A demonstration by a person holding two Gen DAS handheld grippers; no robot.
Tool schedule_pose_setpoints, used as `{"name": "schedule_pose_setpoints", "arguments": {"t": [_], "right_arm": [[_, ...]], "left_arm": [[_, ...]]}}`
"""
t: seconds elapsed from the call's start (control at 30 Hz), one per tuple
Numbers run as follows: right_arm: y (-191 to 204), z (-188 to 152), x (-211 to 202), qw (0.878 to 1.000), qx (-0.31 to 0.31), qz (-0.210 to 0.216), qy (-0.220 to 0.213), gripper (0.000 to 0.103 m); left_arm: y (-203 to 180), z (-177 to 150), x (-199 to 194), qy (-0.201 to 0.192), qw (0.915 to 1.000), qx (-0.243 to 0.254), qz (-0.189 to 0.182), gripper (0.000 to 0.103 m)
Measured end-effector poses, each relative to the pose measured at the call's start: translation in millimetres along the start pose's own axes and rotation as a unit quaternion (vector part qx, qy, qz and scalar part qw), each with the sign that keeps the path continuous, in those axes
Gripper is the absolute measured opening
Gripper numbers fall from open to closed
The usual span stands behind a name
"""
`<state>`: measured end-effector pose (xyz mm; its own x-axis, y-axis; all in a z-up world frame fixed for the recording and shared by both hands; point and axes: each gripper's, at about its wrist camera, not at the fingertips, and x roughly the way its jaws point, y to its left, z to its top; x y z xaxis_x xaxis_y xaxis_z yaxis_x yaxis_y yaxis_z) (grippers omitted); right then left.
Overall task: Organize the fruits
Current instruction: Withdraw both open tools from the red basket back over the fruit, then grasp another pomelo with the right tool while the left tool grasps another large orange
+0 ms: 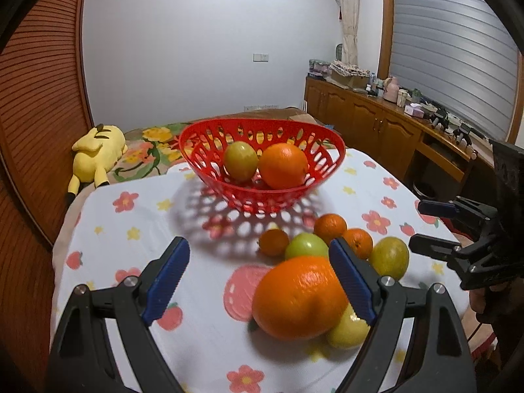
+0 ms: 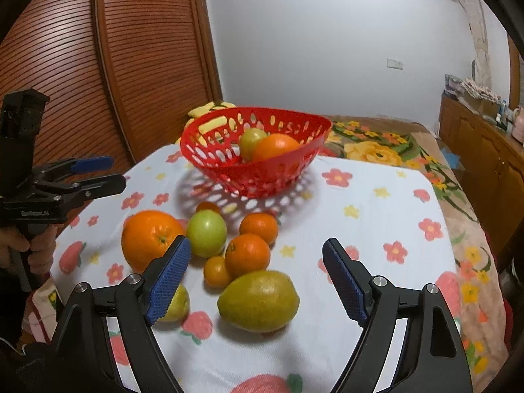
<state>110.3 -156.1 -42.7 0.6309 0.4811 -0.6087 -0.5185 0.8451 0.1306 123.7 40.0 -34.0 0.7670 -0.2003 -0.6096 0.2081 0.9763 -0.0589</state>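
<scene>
A red plastic basket (image 1: 262, 198) (image 2: 255, 183) stands at the far side of the flowered tablecloth (image 1: 131, 229), holding a greenish fruit (image 1: 240, 160) and an orange (image 1: 283, 165). Loose fruit lies nearer. My left gripper (image 1: 262, 278) is open, with a large orange (image 1: 298, 298) (image 2: 150, 237) between its fingers, close to the right one, unpressed. My right gripper (image 2: 257, 278) is open around a yellow-green fruit (image 2: 258, 299) without touching it. A green apple (image 2: 206, 232) and three small oranges (image 2: 247, 255) lie between these and the basket. Another yellow fruit (image 1: 347, 330) sits partly hidden behind the left gripper's right finger.
A yellow plush toy (image 1: 95, 154) lies on the flower-patterned bed (image 2: 376, 150) behind the table. A slatted wooden wardrobe (image 1: 32, 114) rises on the left. A wooden cabinet (image 1: 370, 114) with clutter runs along the right. A hand (image 2: 32, 245) grips the left gripper's handle.
</scene>
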Motion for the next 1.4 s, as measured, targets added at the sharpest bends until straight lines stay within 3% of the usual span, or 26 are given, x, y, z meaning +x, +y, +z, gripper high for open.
{"name": "schedule_pose_setpoints", "arguments": {"t": [0.63,1.03,1.4], "right_arm": [[0.3,-25.8,18.8,0.999,-0.009,-0.022,0.03,0.085],[-0.2,-36.1,44.8,0.997,0.007,-0.003,0.077,0.075],[4.7,-43.3,47.1,0.997,-0.001,0.009,0.082,0.072]], "left_arm": [[-0.2,-30.3,6.8,0.005,0.9993,-0.035,-0.014,0.087],[-16.5,-30.8,18.4,0.015,0.9988,-0.032,-0.035,0.087],[-23.2,-33.3,31.3,0.036,0.9981,-0.027,-0.041,0.087]]}}
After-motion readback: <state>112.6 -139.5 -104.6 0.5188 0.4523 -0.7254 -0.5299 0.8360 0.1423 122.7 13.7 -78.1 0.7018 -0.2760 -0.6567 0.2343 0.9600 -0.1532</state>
